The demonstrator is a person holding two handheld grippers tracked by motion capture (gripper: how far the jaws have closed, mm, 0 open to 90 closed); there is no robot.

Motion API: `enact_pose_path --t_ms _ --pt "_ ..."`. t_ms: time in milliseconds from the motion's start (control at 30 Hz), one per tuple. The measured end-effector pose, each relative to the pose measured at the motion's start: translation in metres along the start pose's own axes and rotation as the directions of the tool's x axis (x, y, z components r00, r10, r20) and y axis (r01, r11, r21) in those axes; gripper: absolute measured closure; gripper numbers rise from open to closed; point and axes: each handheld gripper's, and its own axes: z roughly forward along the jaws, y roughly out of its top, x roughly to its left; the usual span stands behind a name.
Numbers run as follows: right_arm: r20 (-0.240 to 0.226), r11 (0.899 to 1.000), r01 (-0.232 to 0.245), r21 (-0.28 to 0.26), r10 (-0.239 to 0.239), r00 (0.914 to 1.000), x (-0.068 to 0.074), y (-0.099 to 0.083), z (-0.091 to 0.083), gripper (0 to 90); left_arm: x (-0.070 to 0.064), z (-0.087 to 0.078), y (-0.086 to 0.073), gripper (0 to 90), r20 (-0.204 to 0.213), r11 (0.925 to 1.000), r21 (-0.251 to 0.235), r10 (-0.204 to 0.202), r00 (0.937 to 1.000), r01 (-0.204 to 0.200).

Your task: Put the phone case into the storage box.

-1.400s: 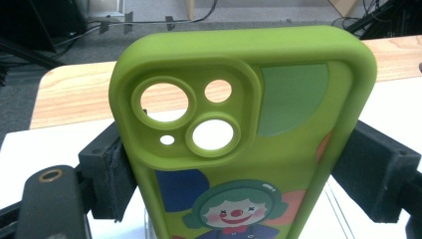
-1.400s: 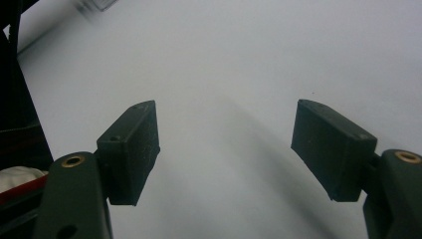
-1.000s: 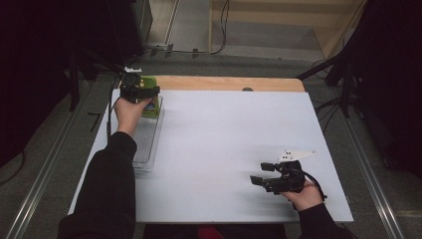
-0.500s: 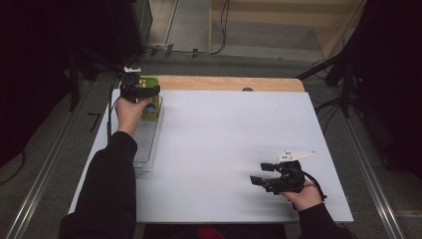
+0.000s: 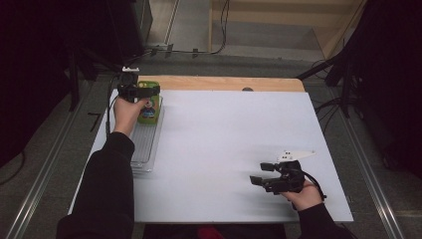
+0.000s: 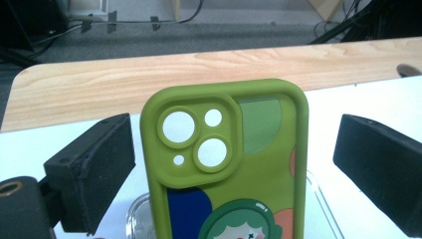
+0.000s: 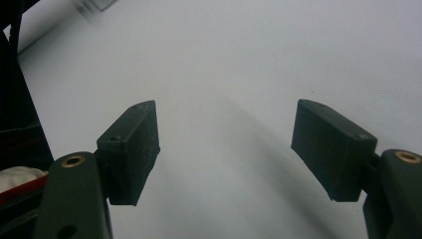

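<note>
Nearest the person, the right tool is held low over the white worktop at its near right, its jaws spread wide with nothing between them; in the right gripper view only bare white surface is seen between the pads. No shift from its place of a second ago can be made out, so it is judged to be waiting.

Farther off, at the far left, a clear tray lies lengthwise along the worktop's left edge. At its far end a green phone case is seen, printed with a cartoon figure, its camera cut-outs toward the left tool. The left gripper view shows the case between the two black pads with a clear gap on each side: the jaws are open and nothing is gripped yet.

Compared with the earlier pictures, the left hand has barely moved. The approach is judged finished, with closing on the case as the step at hand. Beyond it runs the wooden edge.
</note>
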Motion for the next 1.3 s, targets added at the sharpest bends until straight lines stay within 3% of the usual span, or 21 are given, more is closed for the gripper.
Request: enact_pose_path --t_ms 233,300,500,667,967,1133,1300 --pt "0.002 1.0 0.0 0.0 0.0 1.0 0.0 0.0 0.0 25.2 0.001 -0.011 0.003 3.1 0.005 0.9998 0.018 -0.013 0.9999 0.013" --pt "0.002 1.0 -0.002 -0.001 0.002 1.0 0.001 0.0 0.0 25.2 0.001 -0.015 0.004 3.1 0.034 0.9986 0.04 -0.037 0.9987 0.036" --pt "0.003 1.0 0.0 0.004 0.0 1.0 0.001 0.0 0.0 25.2 0.001 -0.026 0.007 3.1 0.066 0.9946 0.089 -0.059 0.9961 0.053" --pt "0.004 1.0 0.003 0.002 -0.003 1.0 0.001 0.0 0.001 25.2 -0.002 -0.034 0.008 3.4 0.074 0.9912 0.125 -0.051 0.996 0.041" --pt "0.004 1.0 0.003 0.004 -0.003 1.0 0.001 0.0 0.001 25.2 -0.01 -0.052 0.013 5.6 0.137 0.9917 0.12 -0.062 0.9886 0.045" --pt "0.004 1.0 0.0 0.006 0.0 1.0 0.001 0.0 0.002 25.2 -0.016 -0.056 0.014 5.7 0.165 0.988 0.153 -0.046 0.9852 0.02" --pt "0.002 1.0 0.002 0.009 -0.002 1.0 0.002 0.0 0.002 25.2 -0.025 -0.059 0.013 8.0 0.222 0.9843 0.176 -0.037 0.9743 -0.003"
